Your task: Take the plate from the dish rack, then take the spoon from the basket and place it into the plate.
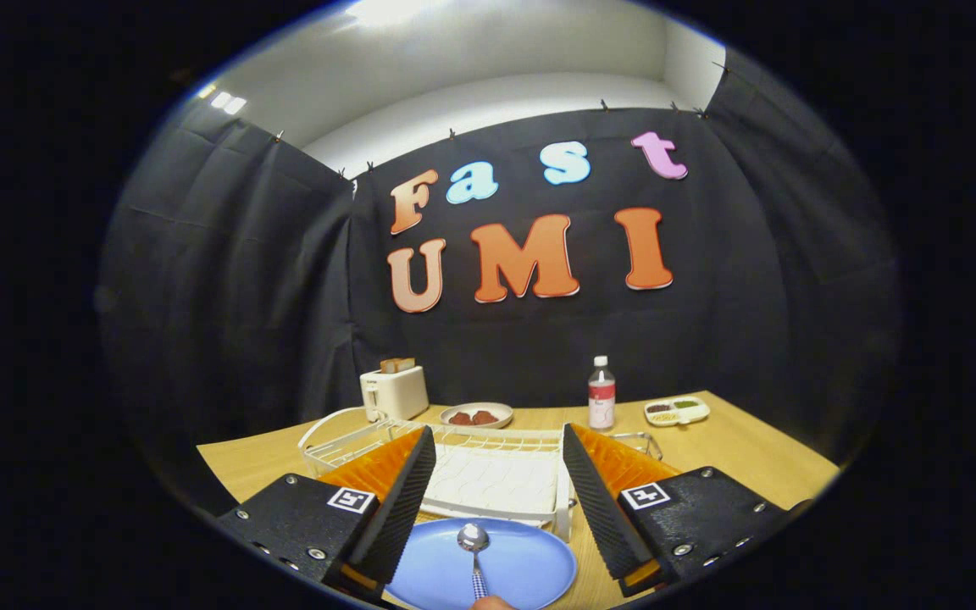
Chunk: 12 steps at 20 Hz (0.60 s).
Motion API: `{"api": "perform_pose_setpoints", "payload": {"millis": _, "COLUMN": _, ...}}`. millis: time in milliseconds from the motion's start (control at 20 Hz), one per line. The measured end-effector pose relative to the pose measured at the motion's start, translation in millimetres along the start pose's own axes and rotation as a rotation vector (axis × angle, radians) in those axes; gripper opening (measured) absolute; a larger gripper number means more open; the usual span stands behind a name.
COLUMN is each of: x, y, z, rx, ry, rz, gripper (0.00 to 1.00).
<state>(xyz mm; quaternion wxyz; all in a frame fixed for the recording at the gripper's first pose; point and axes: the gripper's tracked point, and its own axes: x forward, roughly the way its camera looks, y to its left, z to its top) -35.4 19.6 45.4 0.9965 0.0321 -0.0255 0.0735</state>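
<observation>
Spoon (473,551) lies in the blue plate (530,568) at the table's near edge, handle pointing back between the spread, empty gripper (498,500) fingers.

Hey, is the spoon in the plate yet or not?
In. The spoon lies on the blue plate, bowl end toward the dish rack. The claw is open, its fingers apart either side, touching neither.

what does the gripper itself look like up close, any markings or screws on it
The gripper has two wedge-shaped fingers with finely ribbed inner faces. Each sits on a flat textured block with small round screws and a square black-and-white marker tag. Ridged panels rise behind the fingers.
</observation>
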Motion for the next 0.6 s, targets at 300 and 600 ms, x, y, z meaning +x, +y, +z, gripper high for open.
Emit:
{"api": "perform_pose_setpoints", "payload": {"millis": 300, "x": -4, "y": 5, "z": 44, "rx": -0.031, "ry": -0.05, "rz": -0.062, "gripper": 0.94}}
{"api": "perform_pose_setpoints", "payload": {"millis": 600, "x": 0, "y": 14, "z": 69, "rx": -0.072, "ry": -0.11, "rz": -0.084, "gripper": 0.94}}
